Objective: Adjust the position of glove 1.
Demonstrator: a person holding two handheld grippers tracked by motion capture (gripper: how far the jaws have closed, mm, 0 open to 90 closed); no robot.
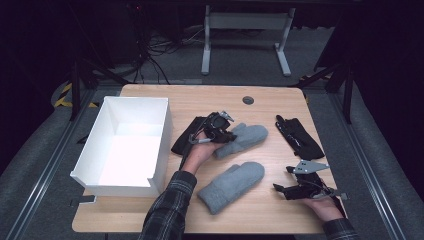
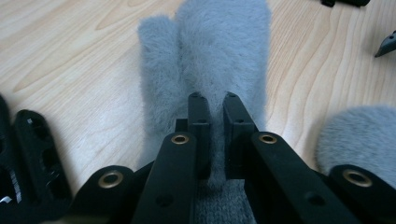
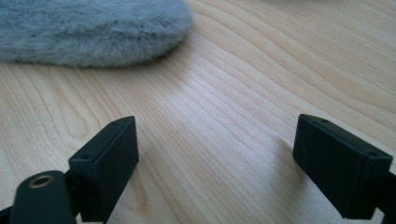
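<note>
left gripper (image 2: 213,100): jaws nearly together, pinching the knit cuff end of the far fuzzy grey wool mitten (image 2: 210,56); a fold of grey fabric stands in the narrow gap between the black pads.
far mitten, place: flat on the light wooden table (image 1: 280,210), mid-table, thumb and tip pointing away from the left gripper (image 1: 218,131); in the high view it lies just right of that gripper (image 1: 247,137).
near fuzzy grey wool mitten (image 1: 232,185): flat on the table, nearer the person, apart from the far mitten; its rounded edge shows in the right gripper view (image 3: 88,30).
right gripper (image 3: 231,156): jaws spread wide, nothing between them, bare wood under the gap; in the high view it sits at the table's right front (image 1: 287,187), near the near mitten but not touching.
white open rectangular box (image 1: 150,130): at the table's left side.
black gloves: one flat dark glove (image 1: 300,137) right of the far mitten; another dark piece (image 1: 187,135) between box and left gripper, partly hidden by the hand.
</note>
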